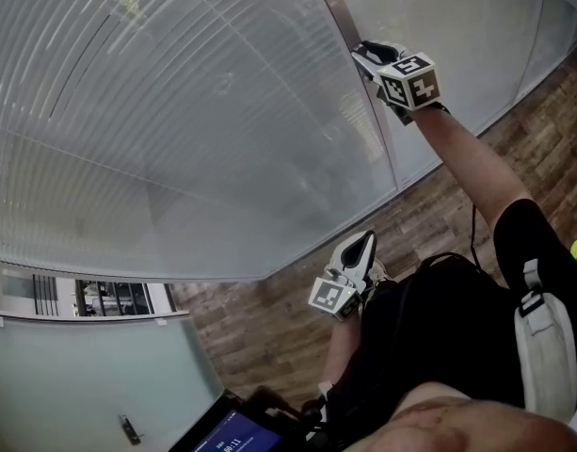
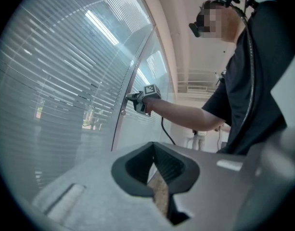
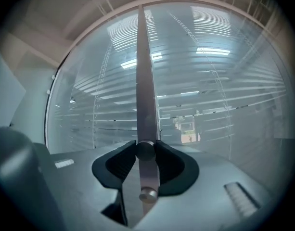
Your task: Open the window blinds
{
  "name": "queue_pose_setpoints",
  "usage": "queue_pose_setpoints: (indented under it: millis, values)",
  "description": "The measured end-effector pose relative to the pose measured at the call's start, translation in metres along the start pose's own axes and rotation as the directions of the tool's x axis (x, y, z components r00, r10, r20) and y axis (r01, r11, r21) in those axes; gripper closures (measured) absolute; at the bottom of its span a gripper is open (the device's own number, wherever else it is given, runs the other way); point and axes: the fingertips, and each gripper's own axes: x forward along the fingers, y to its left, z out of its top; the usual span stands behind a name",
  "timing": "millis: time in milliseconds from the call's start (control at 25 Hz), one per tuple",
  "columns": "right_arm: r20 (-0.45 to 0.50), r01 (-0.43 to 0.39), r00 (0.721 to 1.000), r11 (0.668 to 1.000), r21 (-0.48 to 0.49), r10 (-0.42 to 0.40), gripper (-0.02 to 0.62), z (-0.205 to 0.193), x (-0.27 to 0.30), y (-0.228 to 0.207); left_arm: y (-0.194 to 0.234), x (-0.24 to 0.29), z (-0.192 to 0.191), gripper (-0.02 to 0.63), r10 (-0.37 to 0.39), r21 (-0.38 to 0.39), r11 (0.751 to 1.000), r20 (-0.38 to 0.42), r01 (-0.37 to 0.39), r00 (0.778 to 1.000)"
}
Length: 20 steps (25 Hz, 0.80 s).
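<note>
Blinds (image 1: 175,111) sit behind the glass on both sides of a metal post (image 3: 143,81), their slats horizontal. The right gripper (image 1: 371,59), held level, clamps a round knob (image 3: 145,151) on that post. The left gripper (image 1: 360,245) is low beside the person's body, jaws pressed together on nothing.

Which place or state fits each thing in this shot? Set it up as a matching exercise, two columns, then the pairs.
1 right gripper
2 left gripper
3 floor
4 screen

a brown wood planks
b shut on the round knob of the metal post
c lit blue, at the head view's lower edge
d empty, held away from the glass wall

Pairs: 1-b; 2-d; 3-a; 4-c
</note>
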Motion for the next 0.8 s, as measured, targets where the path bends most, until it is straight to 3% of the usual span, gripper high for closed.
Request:
queue_pose_setpoints:
  millis: [560,680,800]
  values:
    - [-0.028,-0.024,0.999,0.998,-0.058,0.023,0.458,-0.002,0.003,0.000,0.001,-0.008,0.000,0.604,0.021,0.001,1.000,0.017,-0.021,1.000]
    - [-0.037,-0.017,0.999,0.986,-0.164,0.012,0.420,0.001,-0.002,0.002,0.001,-0.008,-0.002,0.604,0.026,-0.007,1.000,0.023,-0.026,0.999]
    - [-0.059,-0.017,0.998,0.944,-0.329,-0.003,0.402,0.007,-0.008,0.007,-0.002,-0.006,-0.003,0.604,0.023,-0.010,1.000,0.026,-0.022,0.999]
